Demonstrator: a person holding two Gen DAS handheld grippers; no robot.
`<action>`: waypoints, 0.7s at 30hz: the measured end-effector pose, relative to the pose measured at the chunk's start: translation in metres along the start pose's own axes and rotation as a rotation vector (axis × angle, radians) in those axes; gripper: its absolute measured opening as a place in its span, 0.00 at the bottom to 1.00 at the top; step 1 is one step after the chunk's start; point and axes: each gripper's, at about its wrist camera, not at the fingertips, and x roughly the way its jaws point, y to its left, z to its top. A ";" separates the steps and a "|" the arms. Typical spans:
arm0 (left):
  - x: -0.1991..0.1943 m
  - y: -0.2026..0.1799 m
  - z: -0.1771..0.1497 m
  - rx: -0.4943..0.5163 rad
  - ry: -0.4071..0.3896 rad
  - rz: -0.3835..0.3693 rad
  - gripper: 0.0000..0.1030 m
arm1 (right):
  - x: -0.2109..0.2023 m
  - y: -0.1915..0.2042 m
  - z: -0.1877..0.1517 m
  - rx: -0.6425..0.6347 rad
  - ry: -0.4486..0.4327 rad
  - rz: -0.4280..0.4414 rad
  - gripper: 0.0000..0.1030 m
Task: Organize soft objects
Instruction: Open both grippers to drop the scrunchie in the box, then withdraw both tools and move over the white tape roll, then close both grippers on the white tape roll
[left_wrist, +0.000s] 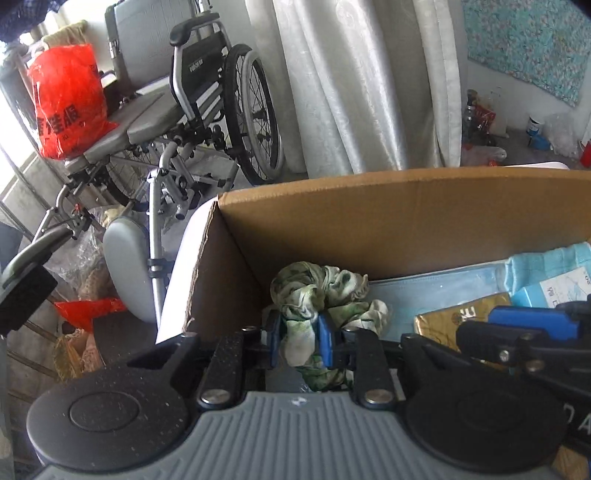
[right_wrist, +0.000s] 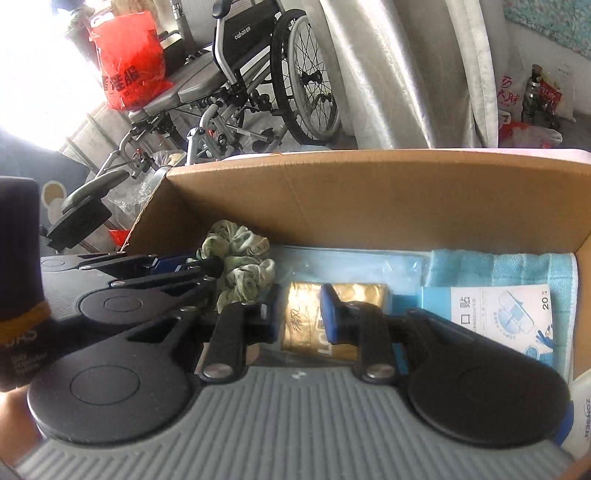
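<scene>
My left gripper (left_wrist: 300, 341) is shut on a green and white scrunchie (left_wrist: 321, 291) inside the left end of a cardboard box (left_wrist: 369, 221). The scrunchie also shows in the right wrist view (right_wrist: 240, 258), with the left gripper (right_wrist: 192, 264) beside it. My right gripper (right_wrist: 299, 314) is around a gold packet (right_wrist: 314, 317) lying in the box (right_wrist: 369, 192); its blue pads (right_wrist: 330, 314) touch the packet's sides. The right gripper's fingers (left_wrist: 532, 321) show at the right of the left wrist view, over the gold packet (left_wrist: 443, 321).
The box also holds a clear blue pouch (right_wrist: 351, 262), a light blue towel (right_wrist: 498, 266) and a bandage box (right_wrist: 498, 314). A white bottle (right_wrist: 580, 417) stands at the right. A wheelchair (left_wrist: 192, 110) with a red bag (left_wrist: 66, 99) and curtains (left_wrist: 369, 85) lie beyond.
</scene>
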 end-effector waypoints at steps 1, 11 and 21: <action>-0.002 -0.003 0.000 0.019 -0.005 0.013 0.42 | -0.004 -0.002 -0.003 0.000 0.002 0.007 0.21; -0.143 0.014 -0.069 -0.030 -0.381 -0.129 0.49 | -0.164 0.000 -0.050 -0.200 -0.075 0.147 0.23; -0.218 0.040 -0.310 -0.020 -0.119 -0.259 0.18 | -0.226 0.036 -0.236 -0.280 0.107 0.343 0.23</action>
